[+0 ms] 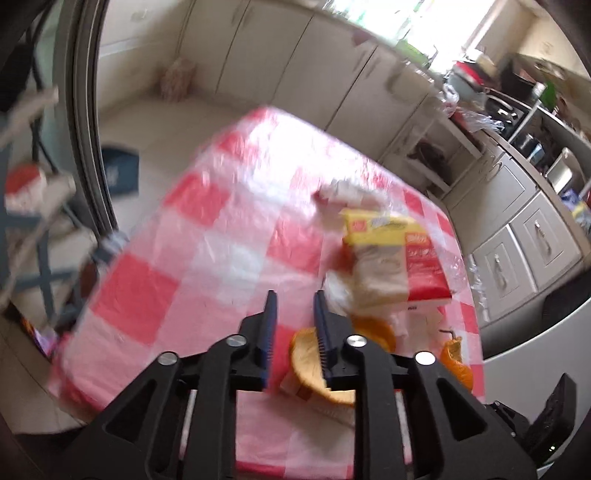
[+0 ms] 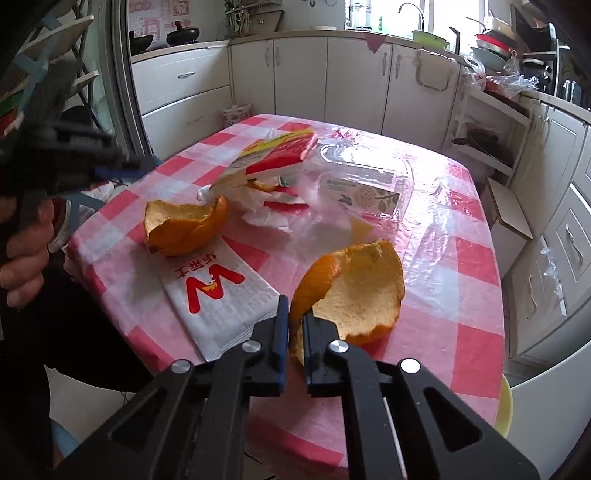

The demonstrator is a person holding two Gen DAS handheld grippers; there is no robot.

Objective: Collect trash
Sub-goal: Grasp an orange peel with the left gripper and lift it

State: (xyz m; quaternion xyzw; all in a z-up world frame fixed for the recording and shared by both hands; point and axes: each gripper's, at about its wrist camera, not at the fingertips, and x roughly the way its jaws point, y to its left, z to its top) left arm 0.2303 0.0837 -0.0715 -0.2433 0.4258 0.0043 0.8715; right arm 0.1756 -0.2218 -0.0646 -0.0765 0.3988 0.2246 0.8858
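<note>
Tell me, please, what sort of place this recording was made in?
Most likely a home kitchen: cream cabinets line the walls, a sink tap stands by the window, woks sit on the counter, and a checked table holds food rubbish.

Table (image 2: 461,258) in middle of kitchen, cabinets (image 2: 354,77) behind and along right. Right wrist view: near peel (image 2: 354,291) at front edge, right gripper (image 2: 293,317) closed on its rim. Paper bag (image 2: 218,295) left of it, second peel (image 2: 184,229) resting on bag's far end. Crumpled wrapper (image 2: 277,210) behind that, carton (image 2: 280,151) further back, clear tray (image 2: 365,181) right of carton. Left gripper (image 2: 110,170) off table's left edge, hand (image 2: 26,254) below it.
</note>
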